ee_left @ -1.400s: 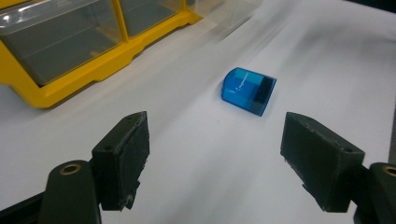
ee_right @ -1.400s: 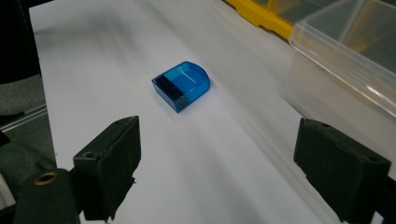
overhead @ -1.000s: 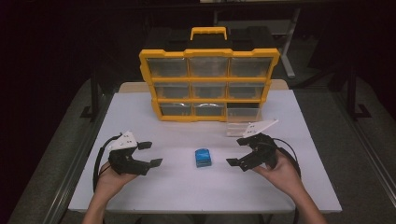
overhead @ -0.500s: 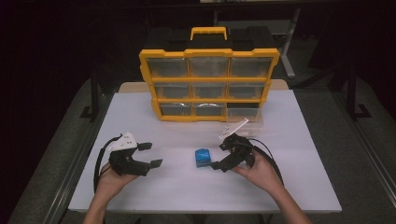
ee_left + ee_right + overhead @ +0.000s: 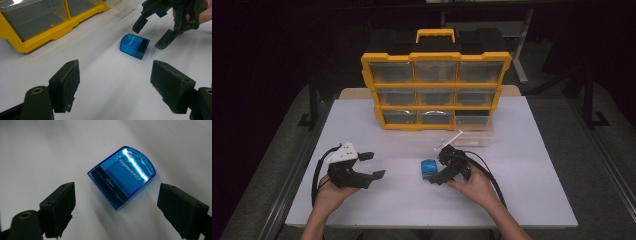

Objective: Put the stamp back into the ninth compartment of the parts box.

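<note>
A small translucent blue box [image 5: 428,168] [image 5: 134,46] [image 5: 121,177] lies flat on the white table [image 5: 522,200], near the middle front. My right gripper [image 5: 438,166] [image 5: 120,200] is open, low over the table, with one jaw on either side of the box and neither touching it. From the left gripper view, the right gripper [image 5: 151,32] sits just behind the box. My left gripper [image 5: 373,165] [image 5: 117,82] rests open at the front left with nothing between its jaws, pointing toward the box.
A yellow organizer [image 5: 434,90] [image 5: 37,37] with clear drawers and a handle stands upright at the back middle. Its bottom-right slot looks dark, and a clear drawer [image 5: 474,137] lies on the table just in front of it.
My right gripper has moved left across the table to the blue box and now straddles it. The left gripper and the box have stayed put.
</note>
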The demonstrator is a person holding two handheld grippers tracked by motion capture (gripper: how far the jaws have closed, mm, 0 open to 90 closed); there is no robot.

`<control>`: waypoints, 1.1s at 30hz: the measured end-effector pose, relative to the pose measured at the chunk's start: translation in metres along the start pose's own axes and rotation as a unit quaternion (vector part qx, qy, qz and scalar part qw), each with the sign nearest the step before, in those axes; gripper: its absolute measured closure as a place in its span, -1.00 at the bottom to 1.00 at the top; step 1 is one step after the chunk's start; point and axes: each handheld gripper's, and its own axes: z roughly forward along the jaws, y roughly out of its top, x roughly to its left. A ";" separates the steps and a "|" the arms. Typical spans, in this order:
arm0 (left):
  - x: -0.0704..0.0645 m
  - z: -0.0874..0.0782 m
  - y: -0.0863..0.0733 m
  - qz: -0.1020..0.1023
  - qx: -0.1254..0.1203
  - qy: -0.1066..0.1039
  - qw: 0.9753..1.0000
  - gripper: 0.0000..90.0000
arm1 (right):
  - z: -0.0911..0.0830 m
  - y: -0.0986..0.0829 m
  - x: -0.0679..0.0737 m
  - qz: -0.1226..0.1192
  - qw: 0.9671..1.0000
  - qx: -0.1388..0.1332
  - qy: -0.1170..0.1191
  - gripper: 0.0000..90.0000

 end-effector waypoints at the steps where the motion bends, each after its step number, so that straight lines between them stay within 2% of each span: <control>1: 0.000 0.000 0.000 0.001 0.000 0.001 1.000 -0.48 | 0.001 0.000 0.000 0.004 1.000 0.002 0.001 -0.69; 10: 0.002 -0.001 -0.001 -0.003 0.000 0.001 1.000 -0.48 | 0.013 0.007 0.002 0.031 0.999 0.008 -0.005 -0.69; 13: 0.002 -0.002 -0.001 -0.004 -0.002 0.000 1.000 -0.48 | 0.017 0.010 0.005 0.035 0.999 0.015 -0.019 -0.69; 18: 0.003 -0.003 -0.002 -0.007 -0.006 0.002 1.000 -0.48 | 0.022 0.015 0.007 0.042 0.999 0.018 -0.027 -0.69; 27: 0.003 -0.002 -0.002 -0.007 -0.003 0.003 1.000 -0.48 | 0.031 0.027 0.011 0.027 0.998 0.035 -0.043 -0.69; 31: 0.003 -0.002 -0.003 -0.006 -0.003 0.004 1.000 -0.48 | 0.035 0.031 0.014 0.011 0.998 0.042 -0.050 -0.69; 33: 0.003 -0.003 -0.003 -0.008 -0.004 0.004 1.000 -0.48 | 0.036 0.033 0.015 0.010 0.998 0.044 -0.051 -0.63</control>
